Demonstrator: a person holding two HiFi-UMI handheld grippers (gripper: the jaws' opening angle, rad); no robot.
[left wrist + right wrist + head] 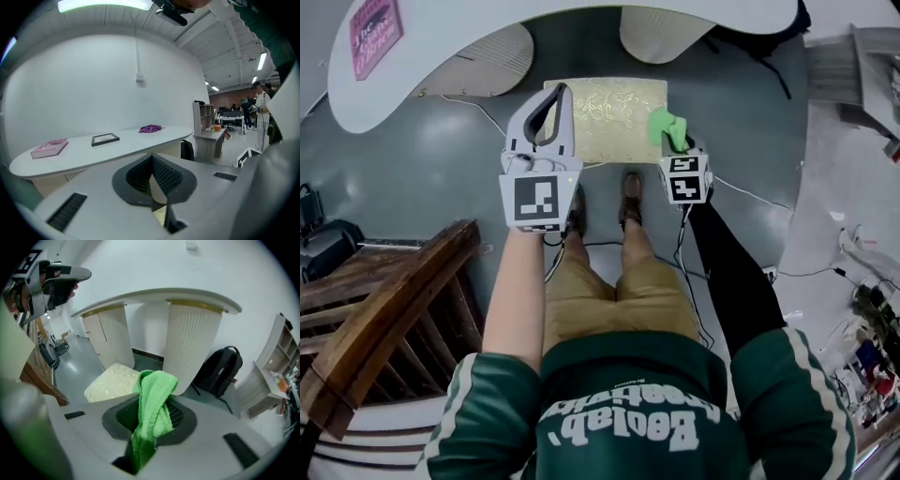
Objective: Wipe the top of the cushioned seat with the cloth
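The cushioned seat [605, 117] is a cream, patterned square pad on the floor in front of the person's shoes. My right gripper [677, 141] hangs over its right edge, shut on a bright green cloth [664, 125]. In the right gripper view the cloth [152, 404] bunches up out of the jaws, with the seat [112, 380] lower left of it. My left gripper [562, 92] is held over the seat's left edge. Its fingertips meet with nothing between them. The left gripper view points up at a wall, with my left gripper [151, 159] low in the picture.
A white curved table [581, 19] on ribbed pedestals [192, 338] stands just beyond the seat, with a pink book [49, 148], a frame [105, 138] and a purple cloth [150, 128] on it. A black backpack [219, 371] leans to the right. Wooden furniture [384, 300] sits left. Cables [741, 192] cross the floor.
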